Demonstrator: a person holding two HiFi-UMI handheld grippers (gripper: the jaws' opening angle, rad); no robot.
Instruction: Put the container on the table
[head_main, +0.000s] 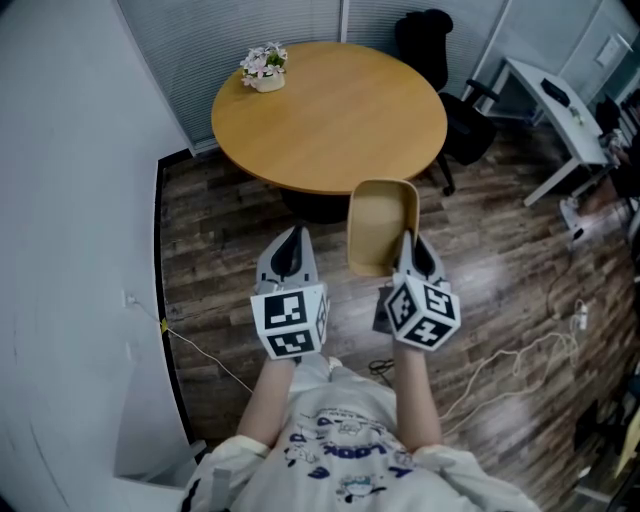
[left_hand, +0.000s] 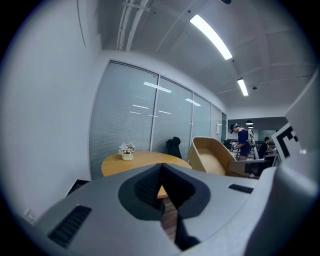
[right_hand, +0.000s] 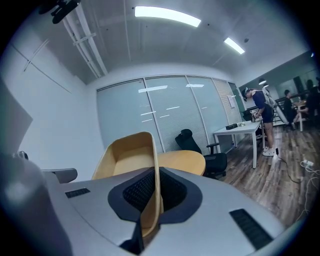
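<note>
One tan, round-cornered open container (head_main: 382, 222) hangs in the air, its thin side wall pinched by the right claw (right_hand: 150, 195), its long axis pointing ahead at the round wooden table (head_main: 330, 120), whose near edge lies just beyond. Only the right gripper view shows that pinch; the left claw (left_hand: 161, 181), closed on nothing, hangs beside it

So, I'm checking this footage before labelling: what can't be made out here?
Container underside: faces away in the head view; right hand-held gripper covers its lower wall in the right gripper view.
Table base: mostly hidden under its top, head view.
Flowers: too small to identify, head view.
</note>
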